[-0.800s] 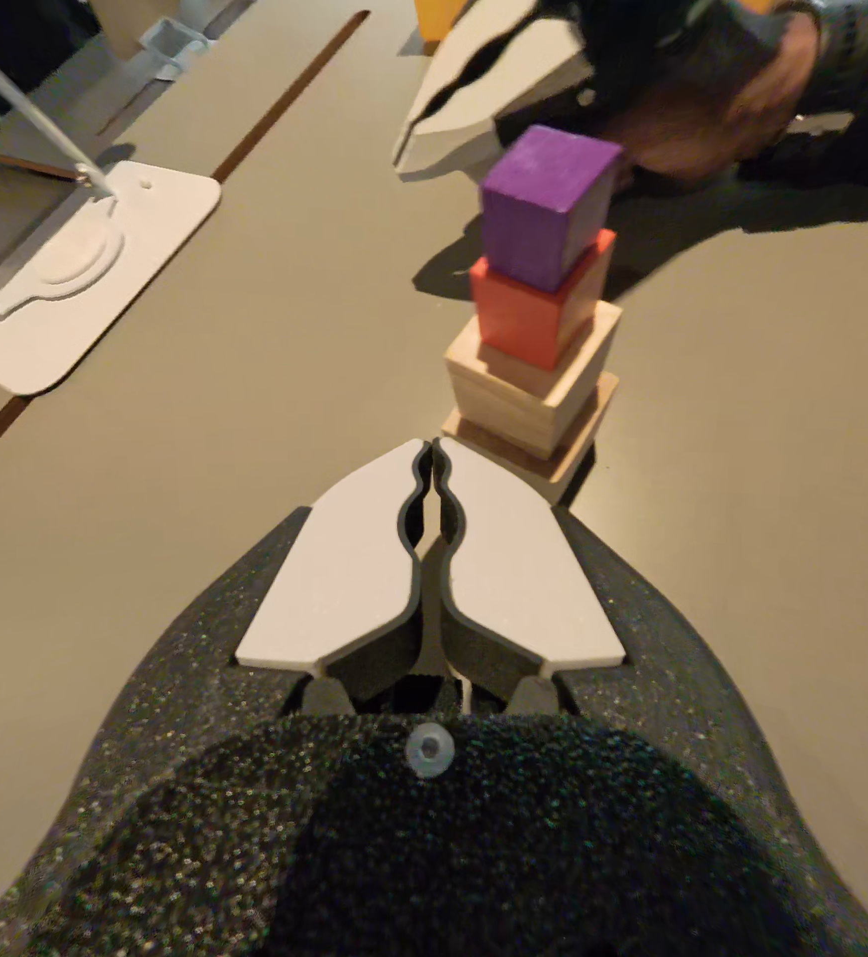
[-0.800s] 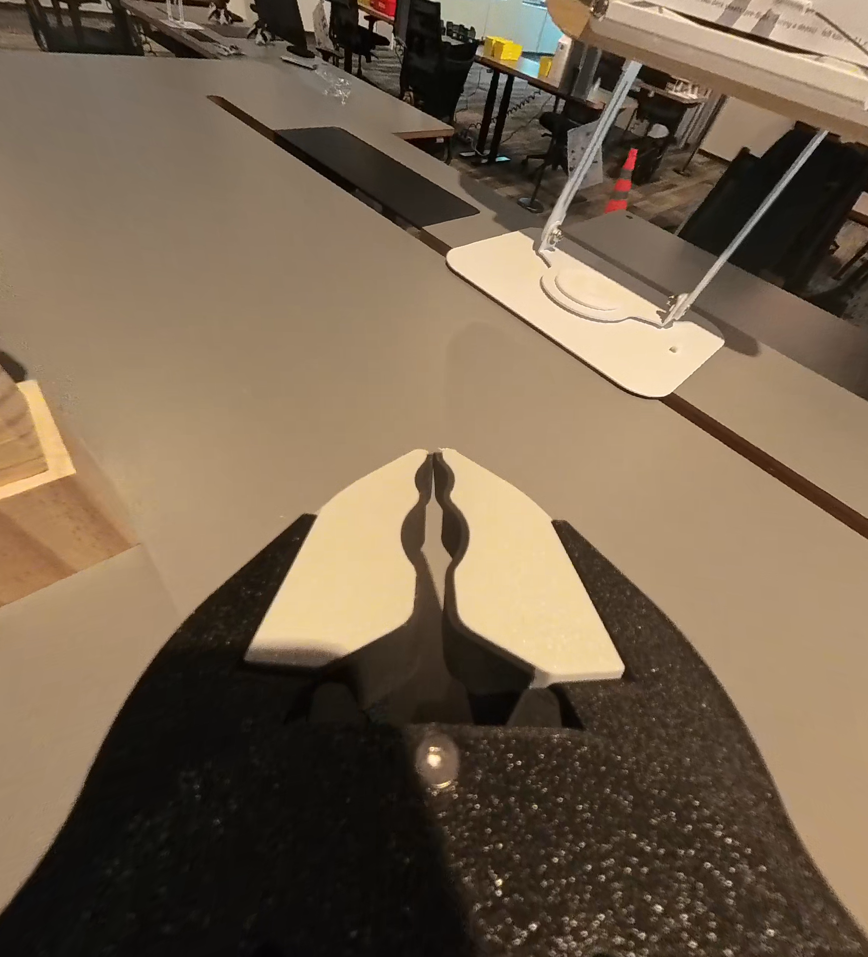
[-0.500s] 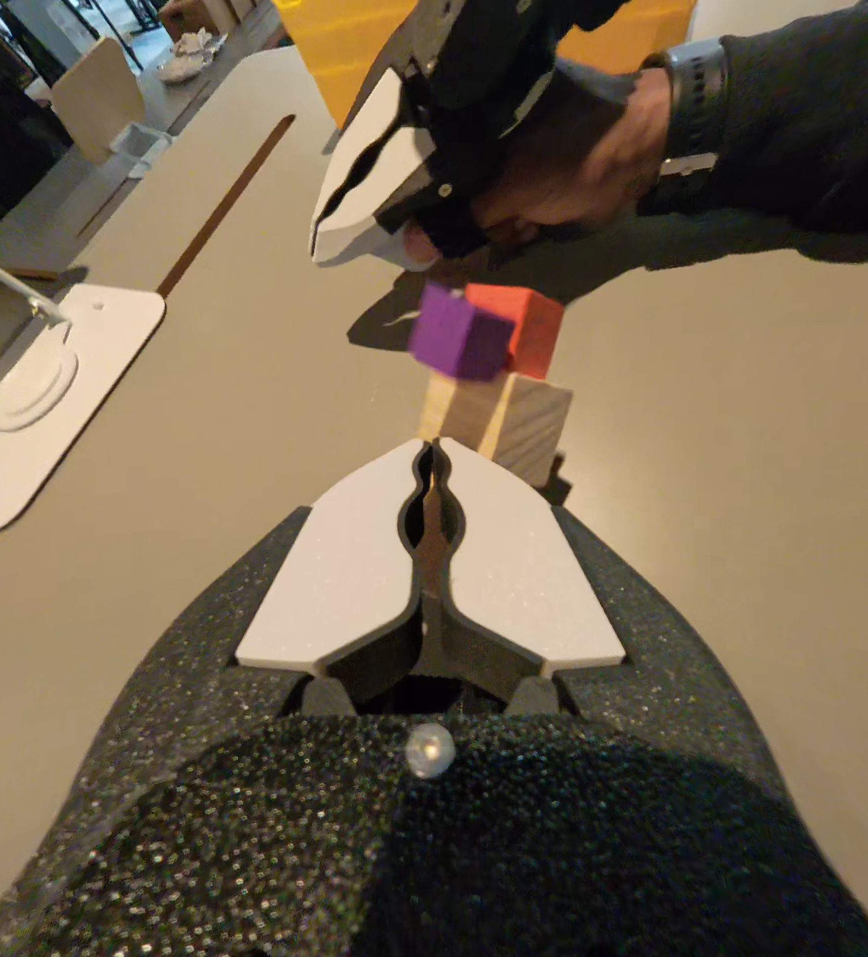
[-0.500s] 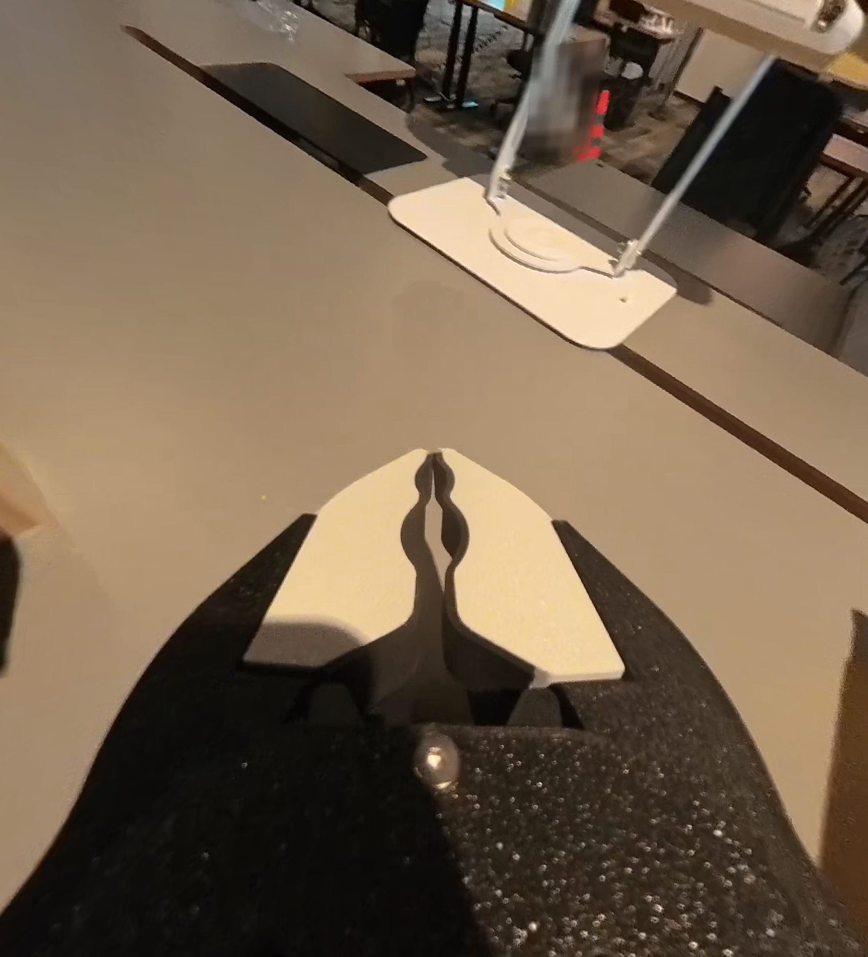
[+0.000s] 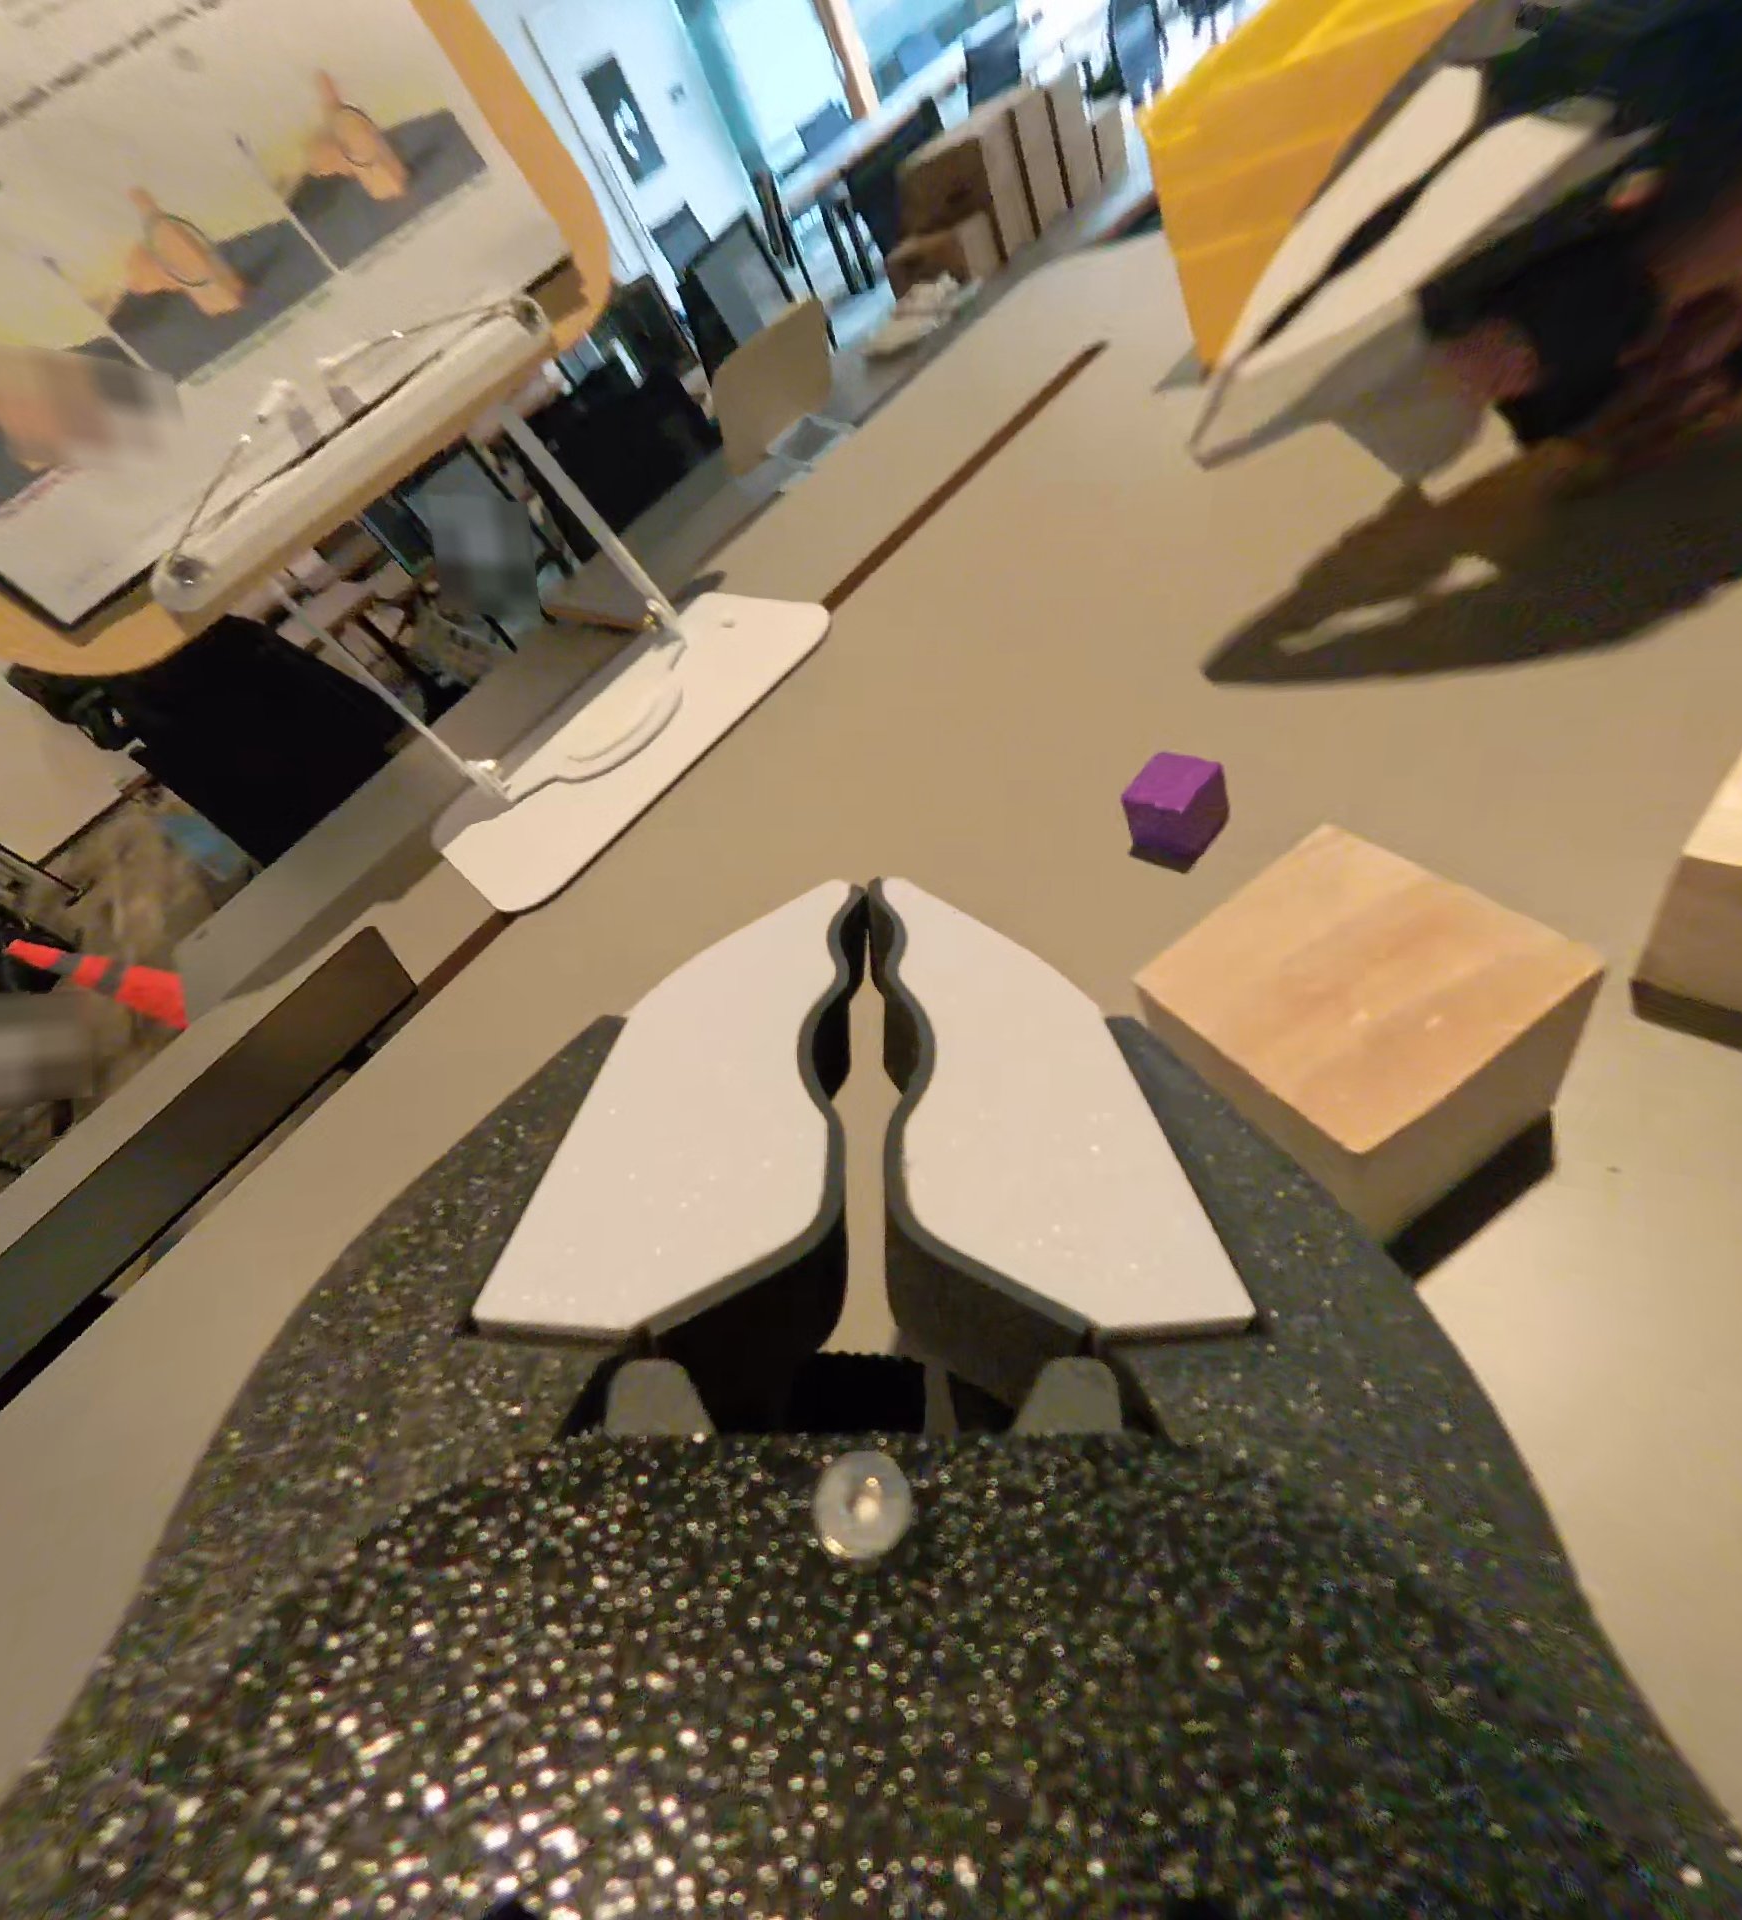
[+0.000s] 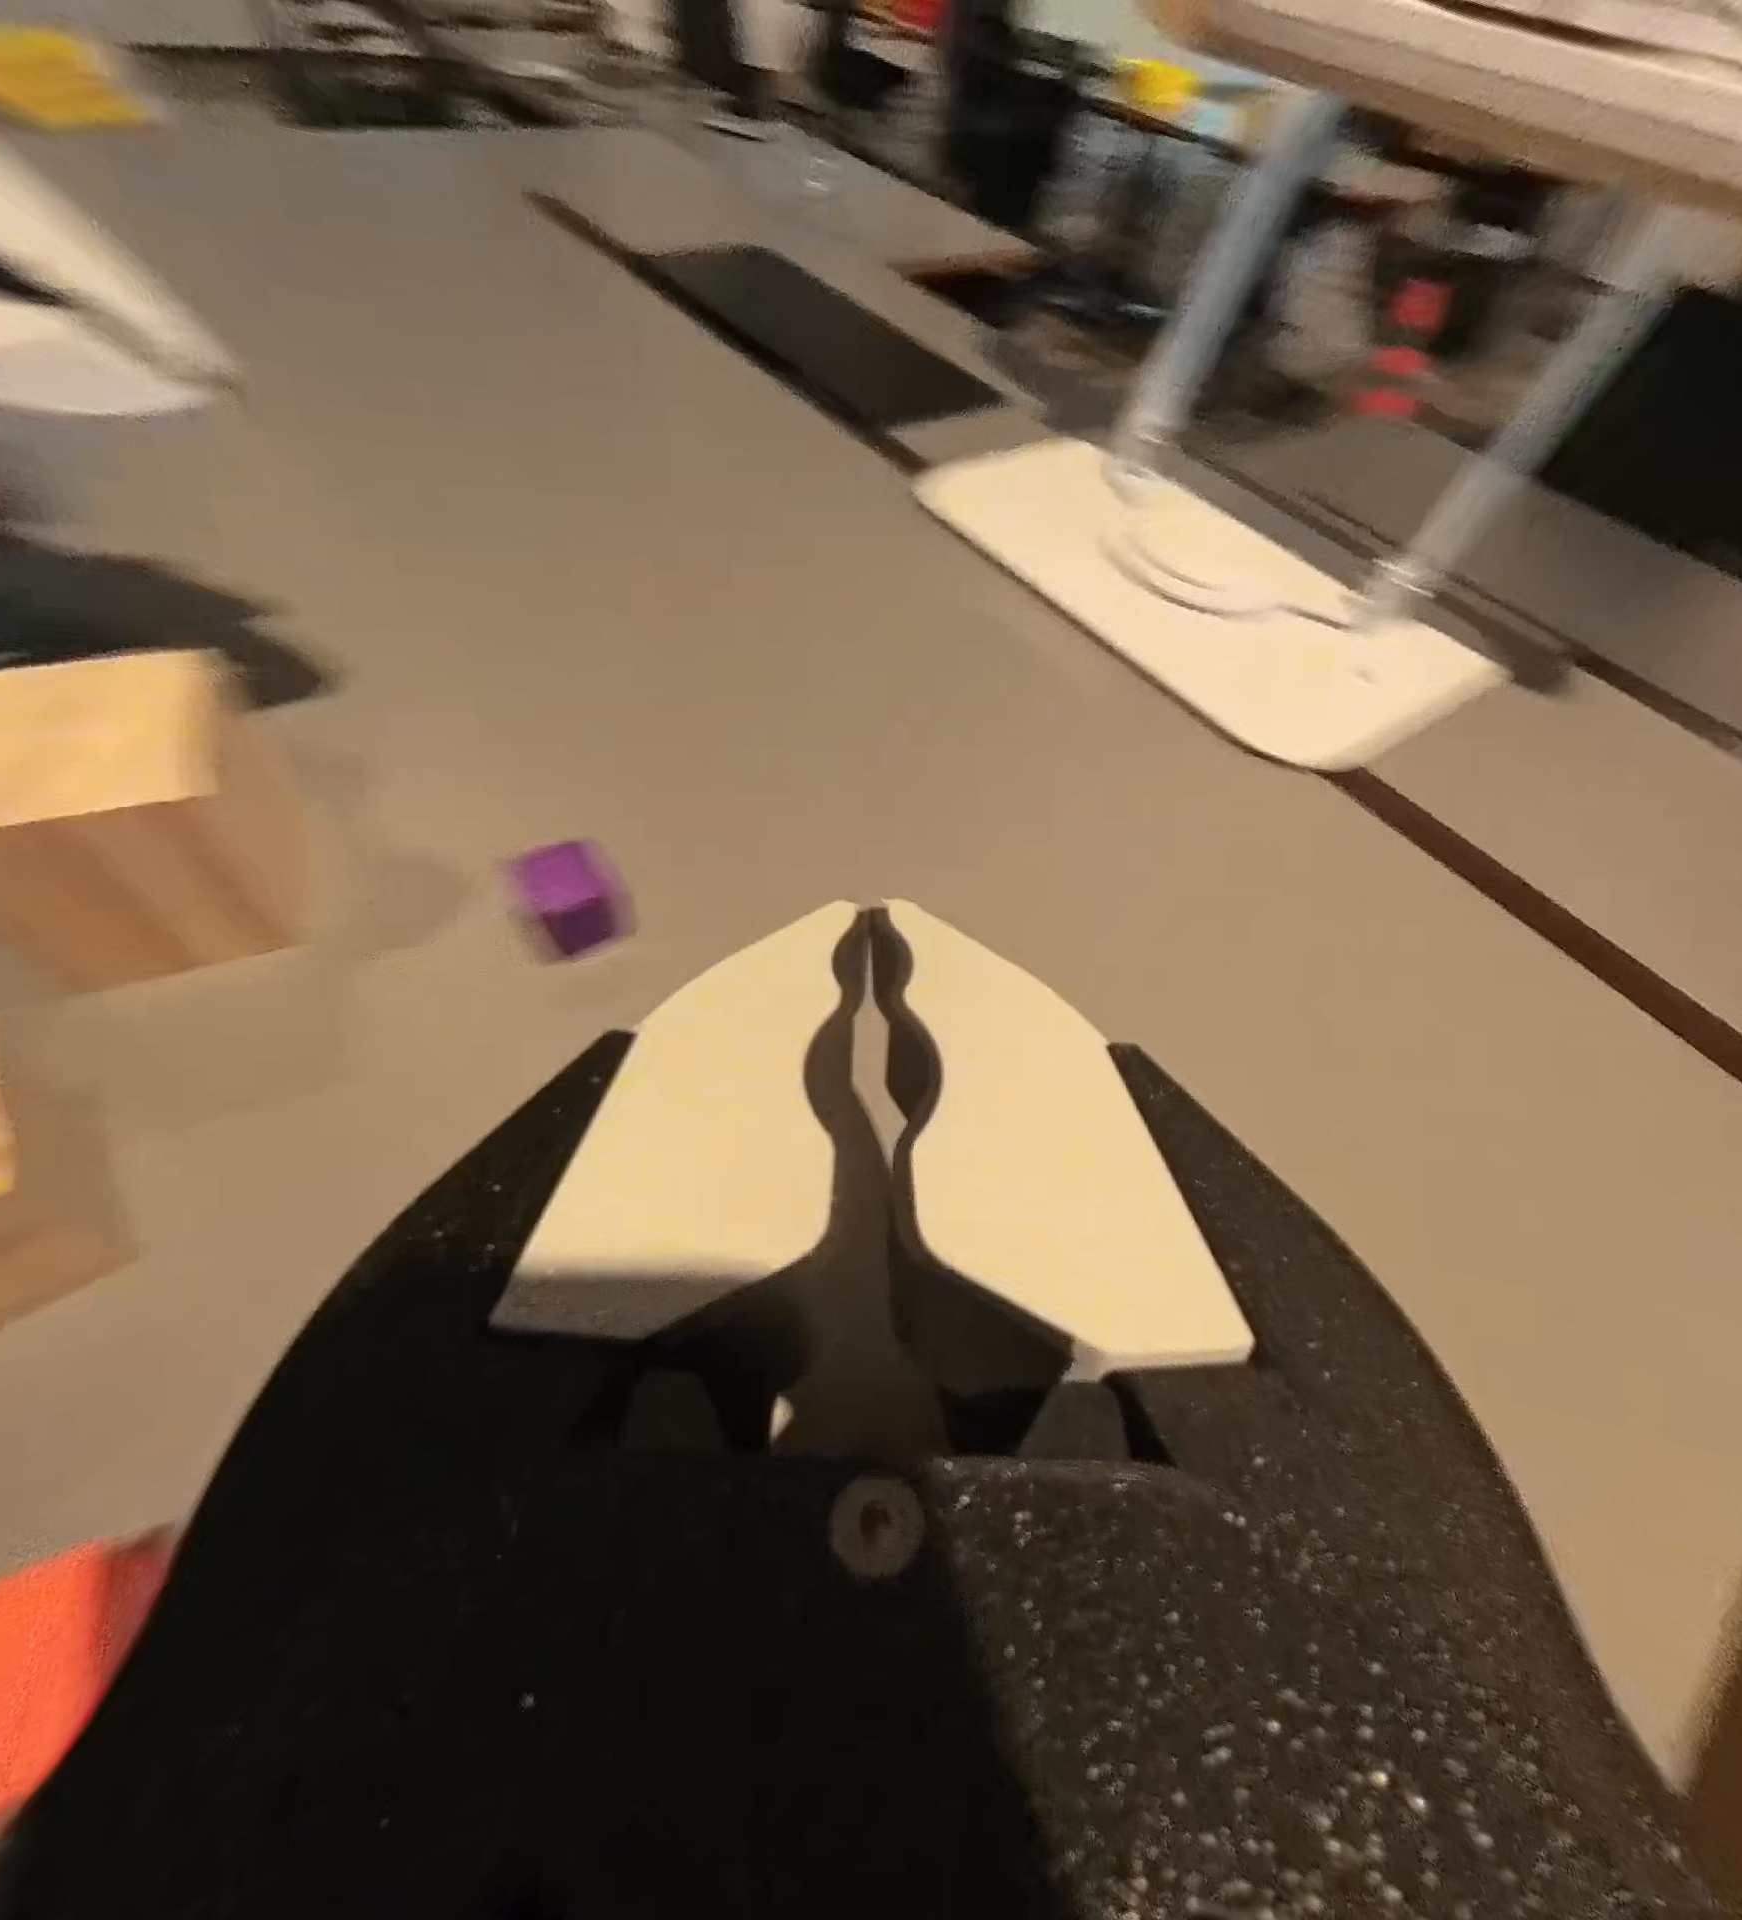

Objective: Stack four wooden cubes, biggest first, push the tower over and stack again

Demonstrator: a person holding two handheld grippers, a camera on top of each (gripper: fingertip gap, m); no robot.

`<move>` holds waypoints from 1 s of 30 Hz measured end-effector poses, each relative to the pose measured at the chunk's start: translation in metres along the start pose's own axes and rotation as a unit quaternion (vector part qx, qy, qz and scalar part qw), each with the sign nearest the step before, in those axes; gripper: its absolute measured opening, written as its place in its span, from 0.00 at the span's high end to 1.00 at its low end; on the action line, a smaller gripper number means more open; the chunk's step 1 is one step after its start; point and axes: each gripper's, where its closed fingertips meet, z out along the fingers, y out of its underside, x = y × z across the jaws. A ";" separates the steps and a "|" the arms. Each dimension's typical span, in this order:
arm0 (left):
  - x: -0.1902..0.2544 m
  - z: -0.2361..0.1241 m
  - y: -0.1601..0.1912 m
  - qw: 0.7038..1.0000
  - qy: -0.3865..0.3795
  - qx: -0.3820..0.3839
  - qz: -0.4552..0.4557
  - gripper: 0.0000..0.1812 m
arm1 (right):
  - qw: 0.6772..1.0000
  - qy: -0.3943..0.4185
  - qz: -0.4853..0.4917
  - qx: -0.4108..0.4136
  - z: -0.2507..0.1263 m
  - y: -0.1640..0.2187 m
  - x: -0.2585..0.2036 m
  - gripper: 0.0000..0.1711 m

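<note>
Grey matte tabletop (image 5: 950, 665) held 2 pale wooden cubes (image 5: 1366, 1023) lying apart, with a small purple wooden cube (image 5: 1174, 807) beyond them. Left gripper (image 5: 867, 886) and right gripper (image 6: 872, 907) were both closed and empty. Behind stood a white lamp base (image 5: 638, 717) and office desks.

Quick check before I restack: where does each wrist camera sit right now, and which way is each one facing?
Left wrist view: rides the shut left gripper, low over the table, facing the purple cube, two plain wooden cubes and the right gripper.
Right wrist view: rides the shut right gripper, blurred, facing the white stand base; an orange cube at lower left.
Shared: purple cube, stand base.
</note>
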 end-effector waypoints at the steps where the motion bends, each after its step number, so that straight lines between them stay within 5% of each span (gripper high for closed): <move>1: -0.004 0.001 0.001 1.000 -0.006 0.017 -0.009 1.00 | 0.997 -0.071 -0.015 0.004 -0.004 -0.006 -0.024 0.97; 3: -0.012 0.003 0.003 0.998 -0.023 0.048 -0.035 1.00 | 0.977 -0.213 -0.027 -0.013 -0.021 -0.009 -0.073 0.91; 6: -0.024 0.003 0.000 0.993 -0.053 0.085 -0.062 0.91 | 0.947 -0.312 -0.045 -0.068 -0.040 -0.005 -0.120 0.79; 14: -0.045 0.008 -0.004 0.982 -0.051 0.120 -0.136 0.84 | 0.917 -0.335 -0.110 -0.184 -0.046 0.015 -0.168 0.57; 18: -0.053 0.009 -0.001 0.976 -0.042 0.118 -0.177 0.83 | 0.912 -0.300 -0.146 -0.239 -0.038 0.033 -0.168 0.57; 22: -0.054 0.012 0.001 0.977 -0.043 0.107 -0.182 0.83 | 0.897 -0.286 -0.187 -0.279 -0.030 0.048 -0.173 0.74; 24: -0.051 0.014 -0.001 0.978 -0.046 0.109 -0.170 0.84 | 0.898 -0.280 -0.187 -0.283 -0.029 0.047 -0.173 0.74; 30: -0.045 0.018 -0.001 0.985 -0.051 0.094 -0.136 0.84 | 0.942 -0.221 -0.097 -0.231 -0.015 0.001 -0.151 0.74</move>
